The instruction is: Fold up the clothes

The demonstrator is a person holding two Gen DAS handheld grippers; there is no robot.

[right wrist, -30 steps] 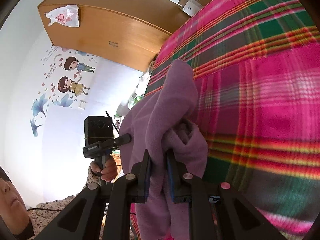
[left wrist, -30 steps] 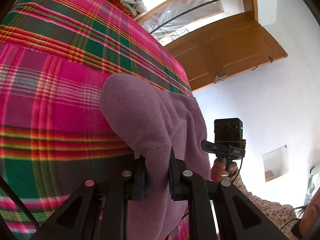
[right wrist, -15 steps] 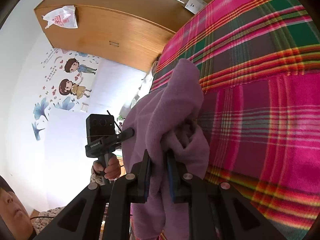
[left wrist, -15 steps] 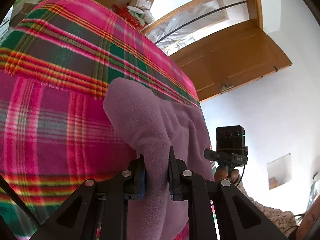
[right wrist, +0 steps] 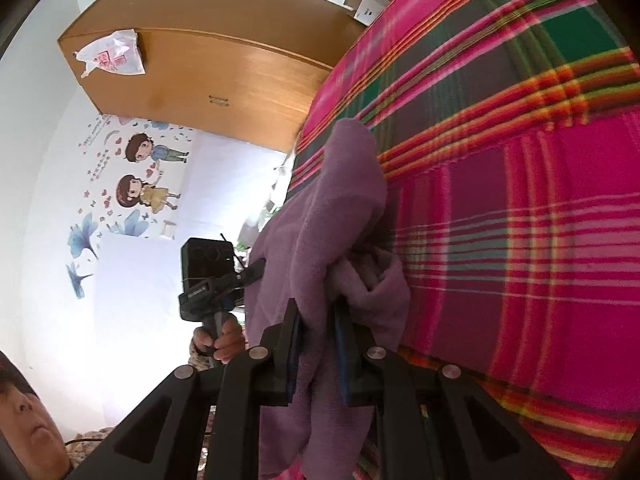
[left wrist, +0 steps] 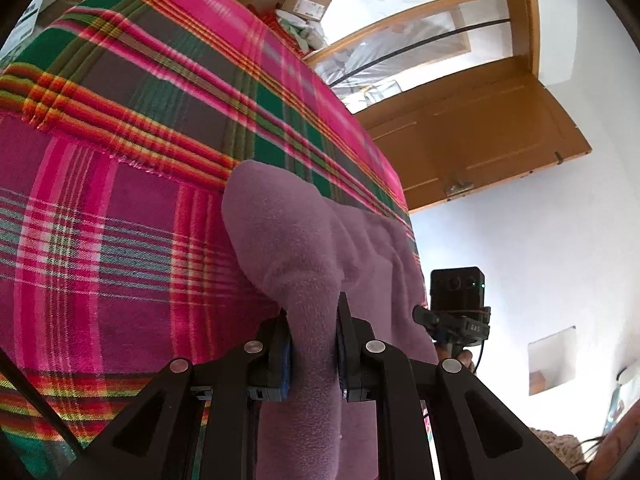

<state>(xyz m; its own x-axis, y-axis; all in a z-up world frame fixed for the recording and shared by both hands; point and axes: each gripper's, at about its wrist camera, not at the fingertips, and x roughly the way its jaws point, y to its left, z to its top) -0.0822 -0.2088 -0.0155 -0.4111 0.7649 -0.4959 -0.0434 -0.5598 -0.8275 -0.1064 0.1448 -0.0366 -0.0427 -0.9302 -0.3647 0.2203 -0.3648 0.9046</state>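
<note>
Two grippers hold one purple fleece (left wrist: 288,248) over a bed spread with a pink, green and orange plaid blanket (left wrist: 120,220). The left gripper (left wrist: 314,344) is clamped on a thick rounded fold of the fleece, the cloth filling the gap between its pads and bulging up above them toward the blanket. From that fold the fleece runs away to the right, hanging beside the blanket's edge, to the right gripper (left wrist: 456,320), whose camera block shows just past the cloth with a hand below it.

In the right wrist view the right gripper (right wrist: 316,344) has a bunched part of the fleece (right wrist: 320,220) between its pads; its jaws are opening slightly, yet the cloth still fills the gap and the pads press on it. A peak of fleece rises above the fingers against the blanket (right wrist: 520,220), and a smaller crumpled lobe sits just right of the grip, touching the blanket. The left gripper (right wrist: 216,280) appears left of the fleece, held in a hand (right wrist: 220,340).

Beyond the blanket's far edge stand cardboard boxes (left wrist: 306,0). Right of the blanket in the left view is a wooden door (left wrist: 472,140); left of it in the right view is a wooden wardrobe (right wrist: 224,64) with a plastic bag (right wrist: 112,58) on it, and cartoon stickers (right wrist: 140,176) on the wall.
</note>
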